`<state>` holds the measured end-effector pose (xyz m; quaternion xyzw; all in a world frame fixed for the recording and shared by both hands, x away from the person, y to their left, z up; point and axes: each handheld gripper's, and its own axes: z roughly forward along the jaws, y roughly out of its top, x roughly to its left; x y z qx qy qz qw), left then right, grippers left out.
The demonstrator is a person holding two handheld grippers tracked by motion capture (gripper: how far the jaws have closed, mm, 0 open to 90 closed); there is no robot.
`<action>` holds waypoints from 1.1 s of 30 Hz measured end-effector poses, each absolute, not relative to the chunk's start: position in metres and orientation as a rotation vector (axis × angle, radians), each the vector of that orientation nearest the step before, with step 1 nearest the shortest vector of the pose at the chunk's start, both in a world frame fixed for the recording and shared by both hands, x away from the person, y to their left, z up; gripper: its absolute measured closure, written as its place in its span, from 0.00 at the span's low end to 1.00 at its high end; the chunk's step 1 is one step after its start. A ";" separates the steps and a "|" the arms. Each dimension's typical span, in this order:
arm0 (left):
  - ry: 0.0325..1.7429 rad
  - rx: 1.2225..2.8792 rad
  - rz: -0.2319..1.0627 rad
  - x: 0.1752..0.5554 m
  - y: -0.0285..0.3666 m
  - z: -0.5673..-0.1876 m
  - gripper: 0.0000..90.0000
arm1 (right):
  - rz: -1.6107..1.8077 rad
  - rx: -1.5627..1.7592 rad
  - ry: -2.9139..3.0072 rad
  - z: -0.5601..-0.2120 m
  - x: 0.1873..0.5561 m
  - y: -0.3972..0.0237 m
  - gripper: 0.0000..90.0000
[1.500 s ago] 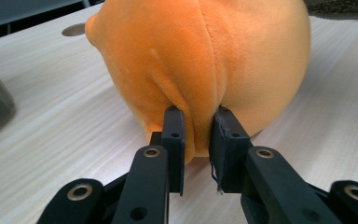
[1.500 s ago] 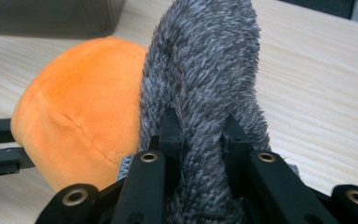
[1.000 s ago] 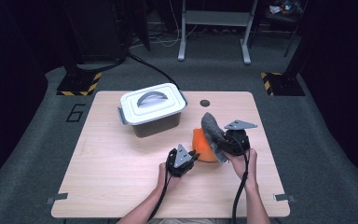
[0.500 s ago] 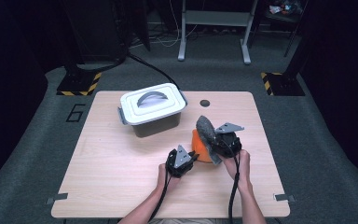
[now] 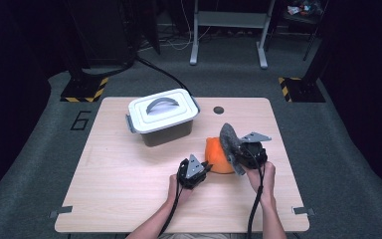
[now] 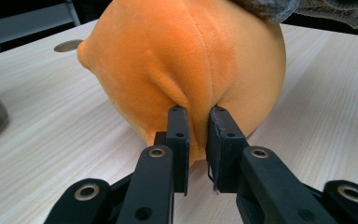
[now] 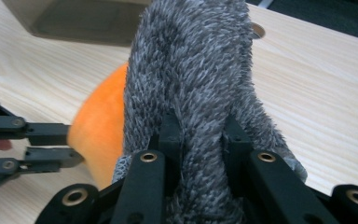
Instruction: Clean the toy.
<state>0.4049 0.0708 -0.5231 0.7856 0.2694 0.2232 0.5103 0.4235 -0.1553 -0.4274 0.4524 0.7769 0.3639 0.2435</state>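
Observation:
An orange plush toy [image 5: 215, 158] lies on the wooden table [image 5: 129, 174], right of centre. My left gripper [image 5: 206, 167] comes at it from the left. In the left gripper view my left gripper [image 6: 198, 116] is shut on a pinched fold of the orange plush toy [image 6: 186, 56]. A grey fuzzy cloth [image 5: 228, 139] stands over the toy's right side, with my right gripper [image 5: 238, 155] on it. In the right gripper view my right gripper [image 7: 200, 126] is shut on the grey cloth [image 7: 191, 60]; the orange toy [image 7: 100, 116] and the left gripper [image 7: 70, 142] lie behind.
A white lidded box [image 5: 161, 112] with a grey handle stands at the back of the table, left of the toy. A small round hole [image 5: 219, 109] sits in the tabletop near the far edge. Dark floor surrounds the table.
My right gripper with the grey cloth swayed a little left over the toy and back right; more of the orange shows now. The left gripper kept its place.

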 end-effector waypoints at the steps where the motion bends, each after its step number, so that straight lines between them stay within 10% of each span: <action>1: 0.649 1.893 0.535 0.405 0.071 -0.523 0.89 | 0.990 1.244 2.119 -0.428 0.423 -0.158 0.83; 33: 0.652 1.898 0.528 0.407 0.072 -0.522 0.87 | 0.822 1.523 2.086 -0.473 0.445 -0.210 0.83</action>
